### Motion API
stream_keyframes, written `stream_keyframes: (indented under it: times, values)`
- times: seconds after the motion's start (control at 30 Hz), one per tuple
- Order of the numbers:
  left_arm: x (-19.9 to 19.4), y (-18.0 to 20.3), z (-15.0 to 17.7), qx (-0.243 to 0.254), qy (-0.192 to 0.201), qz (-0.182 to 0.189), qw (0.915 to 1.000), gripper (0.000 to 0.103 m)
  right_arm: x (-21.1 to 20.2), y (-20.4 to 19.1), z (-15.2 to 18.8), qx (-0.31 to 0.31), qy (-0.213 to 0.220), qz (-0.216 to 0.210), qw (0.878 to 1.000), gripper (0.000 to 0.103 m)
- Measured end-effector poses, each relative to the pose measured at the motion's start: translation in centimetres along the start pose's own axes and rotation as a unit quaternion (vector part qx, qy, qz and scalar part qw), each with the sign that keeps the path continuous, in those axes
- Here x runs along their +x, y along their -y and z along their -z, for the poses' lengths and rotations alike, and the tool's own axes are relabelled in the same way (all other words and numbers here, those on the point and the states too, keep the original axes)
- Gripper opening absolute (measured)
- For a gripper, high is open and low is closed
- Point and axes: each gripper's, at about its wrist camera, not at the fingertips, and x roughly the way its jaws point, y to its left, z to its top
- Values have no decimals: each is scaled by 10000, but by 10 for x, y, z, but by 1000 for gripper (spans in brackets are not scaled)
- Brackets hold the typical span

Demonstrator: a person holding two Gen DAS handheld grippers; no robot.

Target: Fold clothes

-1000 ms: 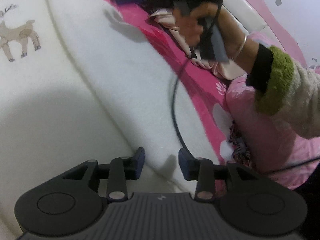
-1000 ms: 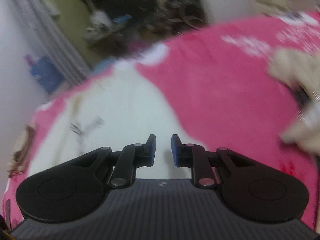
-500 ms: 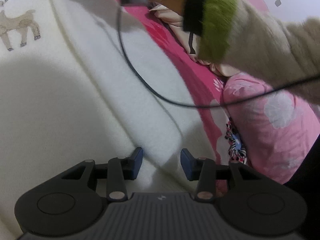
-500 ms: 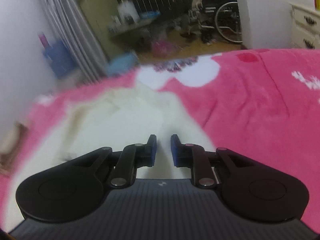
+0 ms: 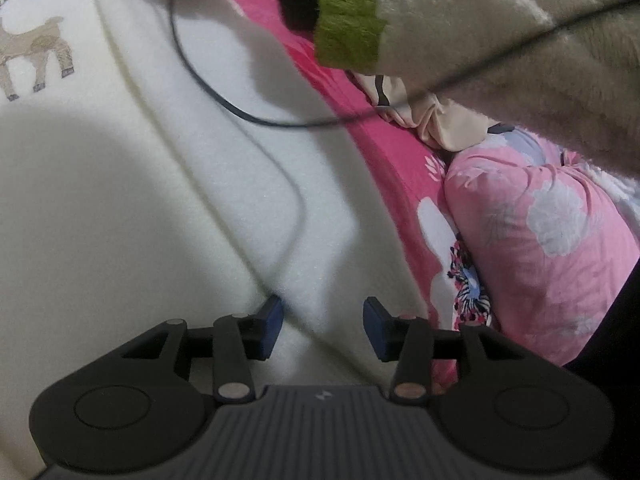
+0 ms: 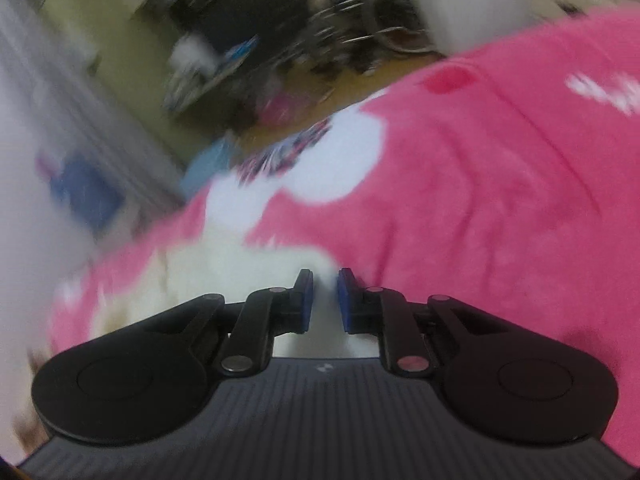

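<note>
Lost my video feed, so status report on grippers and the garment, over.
Left gripper open, empty, over the cream deer-print garment. Right gripper nearly shut, white fabric between fingers, grip unclear. Black cable lying across the garment.

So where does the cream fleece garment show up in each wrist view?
Left wrist: the cream fleece garment fills the left and centre, running under the open left tool.
Right wrist: blurred, a pale patch at lower centre-left, reaching between the narrow-set fingers of the right tool.
Shared landmark: the pink bedspread.
</note>
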Motion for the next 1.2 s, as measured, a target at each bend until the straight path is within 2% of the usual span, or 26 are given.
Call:
stream_keyframes:
  times: [0.07,0.17,0.27,0.37,0.5,0.57,0.63,0.73,0.83,0.87,0.97,1.03,1.13,1.2]
  values:
    - [-2,1,0,-17,17,-22,10000,46,-23,2,-4,162,148,-261,9994,16]
    - [-8,-1,0,-82,35,-37,10000,46,-73,3,-1,184,66,-536,9984,16]
    - [-9,-1,1,-69,50,-31,10000,46,-144,11,1,657,149,-1215,9903,16]
    - [-9,0,2,1,56,-40,10000,46,-211,11,-2,772,301,-1356,9873,17]
    - [-9,5,4,171,62,-115,9998,46,-272,0,4,592,151,-994,9932,17]
    - [-8,8,4,232,83,-164,9996,46,-290,-12,13,222,-61,-518,9984,17]
    - [-14,7,5,185,136,-225,9995,46,-301,-29,32,-408,-383,113,9984,17]
    - [-20,11,6,191,222,-370,9989,46,-293,-42,79,-1153,-1019,803,9848,17]
    - [-20,21,11,403,266,-581,9971,48,-269,-49,134,-1653,-1729,1193,9636,17]
    - [-19,26,12,515,263,-659,9961,48,-261,-51,152,-1798,-1907,1267,9567,17]
    - [-12,43,21,893,255,-860,9920,49,-249,-55,190,-2066,-2135,1205,9472,15]
    - [-9,54,28,1103,238,-954,9890,50,-255,-54,205,-2203,-2158,1197,9437,15]
    - [-8,63,37,1165,178,-951,9885,50,-274,-55,222,-2501,-2159,1216,9360,15]
    - [-9,67,43,1199,148,-963,9880,51,-289,-50,229,-2364,-2239,1312,9364,15]
